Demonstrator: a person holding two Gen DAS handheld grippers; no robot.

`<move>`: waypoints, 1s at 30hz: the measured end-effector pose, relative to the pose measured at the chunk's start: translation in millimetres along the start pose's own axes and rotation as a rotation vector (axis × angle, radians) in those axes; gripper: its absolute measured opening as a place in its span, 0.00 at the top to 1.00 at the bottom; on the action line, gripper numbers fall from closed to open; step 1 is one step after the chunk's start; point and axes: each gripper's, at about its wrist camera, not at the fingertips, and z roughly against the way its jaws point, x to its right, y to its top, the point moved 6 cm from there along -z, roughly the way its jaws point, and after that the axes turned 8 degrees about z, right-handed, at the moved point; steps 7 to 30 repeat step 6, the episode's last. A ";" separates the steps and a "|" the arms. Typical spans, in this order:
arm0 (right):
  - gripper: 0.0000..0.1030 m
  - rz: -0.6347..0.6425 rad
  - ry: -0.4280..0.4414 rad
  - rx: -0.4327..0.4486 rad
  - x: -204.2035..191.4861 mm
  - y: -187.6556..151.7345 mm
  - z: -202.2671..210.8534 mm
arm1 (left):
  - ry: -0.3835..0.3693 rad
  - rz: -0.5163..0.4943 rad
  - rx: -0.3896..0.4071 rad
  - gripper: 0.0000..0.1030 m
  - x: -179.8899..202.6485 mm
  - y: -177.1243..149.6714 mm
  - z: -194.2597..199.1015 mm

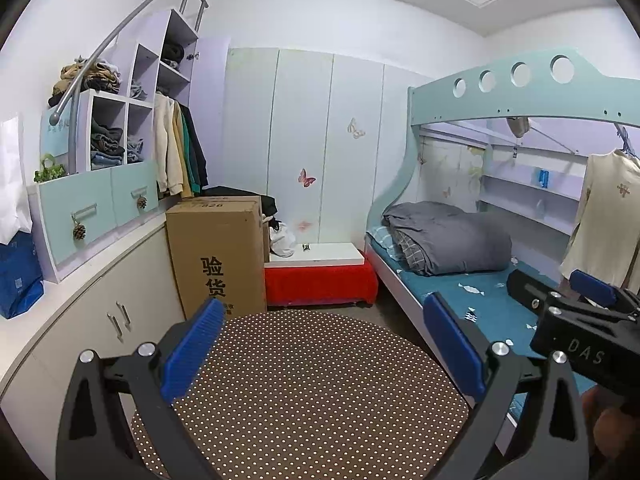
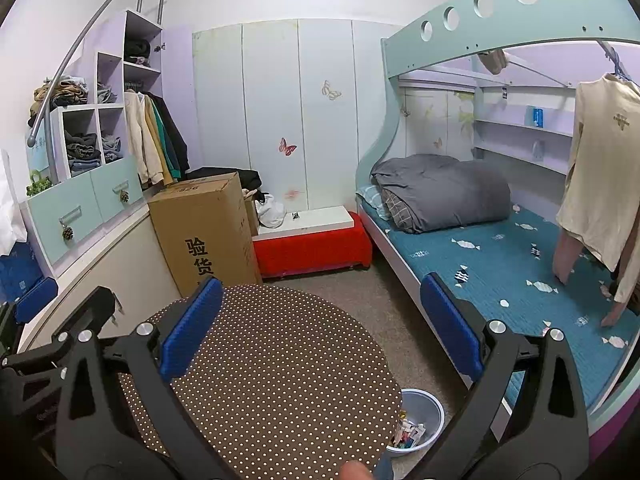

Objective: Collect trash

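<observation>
A round table (image 1: 312, 392) with a brown dotted cloth fills the foreground of both views. My left gripper (image 1: 324, 352) hangs open above it with nothing between its blue pads. Over the same table (image 2: 280, 360) my right gripper (image 2: 320, 332) is also open and empty. The right gripper shows in the left wrist view (image 1: 588, 304) at the right edge, the left one in the right wrist view (image 2: 36, 304) at the left edge. A pale blue bin (image 2: 420, 420) holding wrappers and paper scraps stands on the floor beside the table, near the bed.
A tall cardboard box (image 2: 204, 232) stands beyond the table next to a red bench (image 2: 312, 248) with a white top. The bunk bed (image 2: 500, 272) with a grey duvet runs along the right. Cabinets and shelves (image 1: 100, 208) line the left wall. Grey carpet lies between table and bed.
</observation>
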 end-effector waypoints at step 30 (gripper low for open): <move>0.06 -0.001 0.001 0.000 0.7 -0.4 0.2 | 0.010 0.005 -0.009 0.05 -4.3 1.2 -2.5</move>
